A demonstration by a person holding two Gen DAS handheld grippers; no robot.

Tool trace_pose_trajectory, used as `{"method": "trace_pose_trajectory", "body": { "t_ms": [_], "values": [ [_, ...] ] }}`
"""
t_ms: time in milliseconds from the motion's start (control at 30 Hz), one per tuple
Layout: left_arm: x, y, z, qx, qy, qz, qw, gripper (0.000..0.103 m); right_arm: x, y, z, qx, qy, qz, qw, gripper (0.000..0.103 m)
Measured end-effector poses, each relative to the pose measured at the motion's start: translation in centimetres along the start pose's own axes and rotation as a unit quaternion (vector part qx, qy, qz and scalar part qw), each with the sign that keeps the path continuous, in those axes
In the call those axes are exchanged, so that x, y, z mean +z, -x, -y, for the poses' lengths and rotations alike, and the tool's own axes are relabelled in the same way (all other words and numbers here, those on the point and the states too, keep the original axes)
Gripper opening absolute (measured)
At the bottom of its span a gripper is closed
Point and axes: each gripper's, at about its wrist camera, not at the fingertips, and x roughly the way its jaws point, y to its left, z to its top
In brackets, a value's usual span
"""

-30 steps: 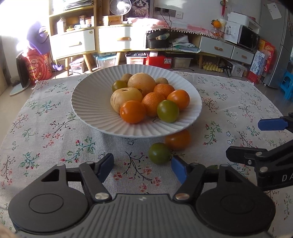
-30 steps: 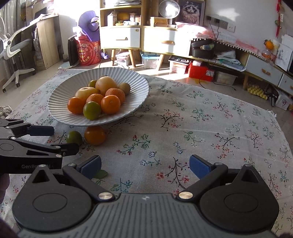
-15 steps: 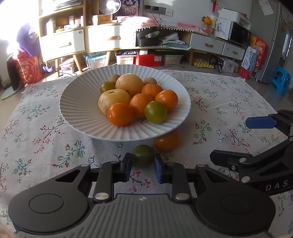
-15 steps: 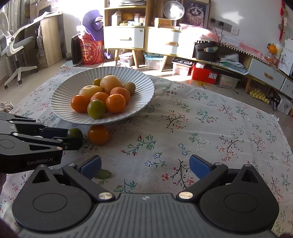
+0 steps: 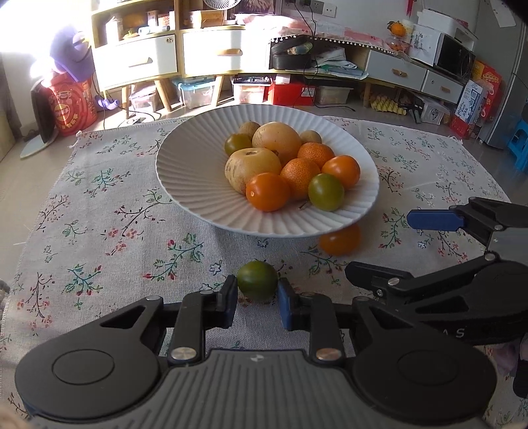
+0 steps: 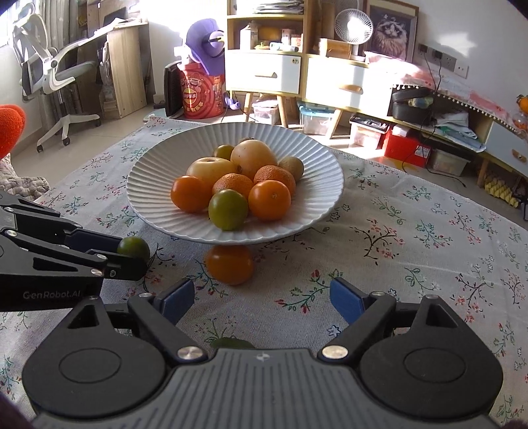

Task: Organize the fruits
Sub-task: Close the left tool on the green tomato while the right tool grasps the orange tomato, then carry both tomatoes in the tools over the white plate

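A white ribbed plate (image 5: 184,171) (image 6: 155,184) on the floral cloth holds several oranges, green citrus and yellow pears. My left gripper (image 5: 256,297) (image 6: 132,255) is shut on a small green citrus (image 5: 257,279) (image 6: 133,247) just in front of the plate. A loose orange (image 5: 341,239) (image 6: 229,264) lies on the cloth, partly under the plate's near rim. My right gripper (image 6: 260,298) (image 5: 379,246) sits just short of that orange, its jaws closing, with nothing between the pads.
A green leaf (image 6: 232,343) lies on the cloth under the right gripper. The floral tablecloth (image 5: 99,211) (image 6: 429,247) covers the table to its edges. Behind it stand white drawers (image 6: 264,74), a fan (image 6: 353,23) and an office chair (image 6: 49,69).
The left gripper's jaws closed onto the green citrus. The right gripper moved closer to the loose orange and its jaws narrowed.
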Motion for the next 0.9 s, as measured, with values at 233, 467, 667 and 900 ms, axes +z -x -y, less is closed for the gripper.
{"method": "trace_pose_trajectory", "body": {
  "t_ms": [233,467,667,900],
  "values": [
    [0.4,-0.1,-0.6,0.008,0.016,-0.013,0.9998,0.027,0.5,-0.8,-0.9,0.015,0.007,0.000,1.000,0.064],
    [0.4,0.0,-0.8,0.009,0.018,-0.016,0.9997,0.027,0.7,-1.4,-1.3,0.026,0.000,0.000,1.000,0.047],
    [0.4,0.1,-1.0,0.010,0.021,-0.017,0.9996,0.027,0.5,-1.1,-2.0,0.022,0.015,-0.001,1.000,0.031],
    [0.4,0.1,-1.0,0.010,0.021,-0.016,0.9996,0.027,0.6,-0.9,-1.9,0.024,0.011,-0.004,1.000,0.031]
  ]
}}
